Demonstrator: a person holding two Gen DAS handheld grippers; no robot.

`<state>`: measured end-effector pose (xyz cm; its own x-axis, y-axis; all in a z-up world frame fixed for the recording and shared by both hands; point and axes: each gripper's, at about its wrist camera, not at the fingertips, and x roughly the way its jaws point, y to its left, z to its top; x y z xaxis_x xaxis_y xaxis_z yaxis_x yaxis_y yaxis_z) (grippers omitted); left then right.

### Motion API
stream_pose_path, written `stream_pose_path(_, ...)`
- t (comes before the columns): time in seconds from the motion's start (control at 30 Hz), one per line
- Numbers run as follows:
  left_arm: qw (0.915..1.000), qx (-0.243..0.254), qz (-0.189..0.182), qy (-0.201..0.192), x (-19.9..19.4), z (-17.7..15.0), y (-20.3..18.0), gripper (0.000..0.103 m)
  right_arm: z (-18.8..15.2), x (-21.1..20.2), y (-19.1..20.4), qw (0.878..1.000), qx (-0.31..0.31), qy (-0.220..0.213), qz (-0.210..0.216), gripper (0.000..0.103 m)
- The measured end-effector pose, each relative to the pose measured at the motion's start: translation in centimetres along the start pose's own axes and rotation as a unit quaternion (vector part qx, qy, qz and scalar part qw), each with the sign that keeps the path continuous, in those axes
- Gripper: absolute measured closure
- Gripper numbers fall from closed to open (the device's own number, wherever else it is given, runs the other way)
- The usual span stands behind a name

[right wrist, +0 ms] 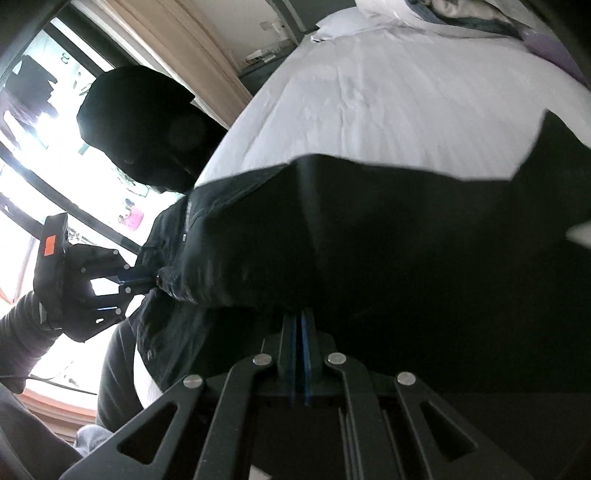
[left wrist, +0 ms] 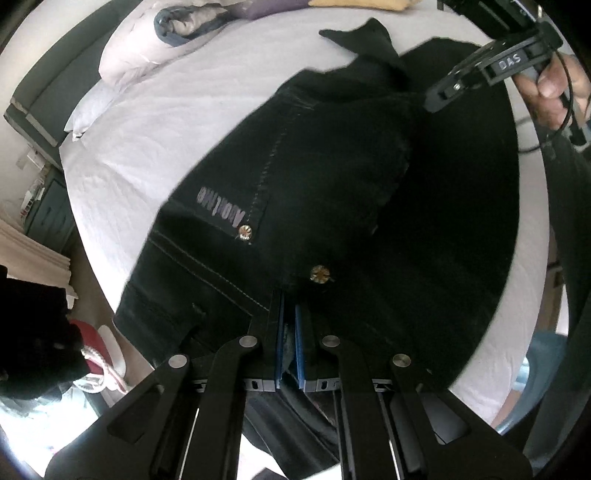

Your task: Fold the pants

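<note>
Black pants (left wrist: 332,177) hang stretched over a white bed (left wrist: 155,122), the waistband clenched in the left tool (left wrist: 289,314) and another edge clenched in the right tool (right wrist: 299,317). The legs trail away from both tools across the bed, so the fold likely runs that way.

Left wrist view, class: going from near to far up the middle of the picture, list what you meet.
left gripper shut on the waistband → black pants → white bed sheet → crumpled bedding at the far edge.
</note>
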<state>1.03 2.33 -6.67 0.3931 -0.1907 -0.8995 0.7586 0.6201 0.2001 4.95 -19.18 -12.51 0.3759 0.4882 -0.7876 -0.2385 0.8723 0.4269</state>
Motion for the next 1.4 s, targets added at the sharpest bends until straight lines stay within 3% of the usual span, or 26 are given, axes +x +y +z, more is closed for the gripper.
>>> stream_pose_path(0.1,1.0,0.001,0.004,0.002,-0.2,-1.3,-0.4,0.099,-1.0,0.0,0.9,1.0,-0.005,0.005,0.001,0.1)
stream_pose_path(0.27,0.9998,0.016,0.009,0.004,-0.3,-2.5,-1.0,0.099,-2.2,0.3,3.6,0.997,-0.065,0.015,-0.044,0.1)
stream_pose_path(0.37,1.0,0.007,0.004,0.0,-0.8,-3.2,-1.0,0.099,-1.9,0.5,3.6,0.996,-0.074,0.016,-0.049,0.1)
stream_pose_path(0.53,0.9998,0.017,-0.01,-0.006,-1.9,-5.0,-1.9,0.099,-4.1,1.1,4.2,0.989,-0.12,0.034,-0.082,0.1)
stream_pose_path(0.87,0.9994,0.03,-0.015,0.001,-1.0,-6.5,-2.4,0.099,-5.5,1.1,5.2,0.979,-0.167,0.039,-0.113,0.1)
stream_pose_path(1.4,0.9994,0.028,-0.019,-0.006,-1.2,-7.5,-3.4,0.099,-6.3,1.4,5.5,0.976,-0.174,0.043,-0.122,0.1)
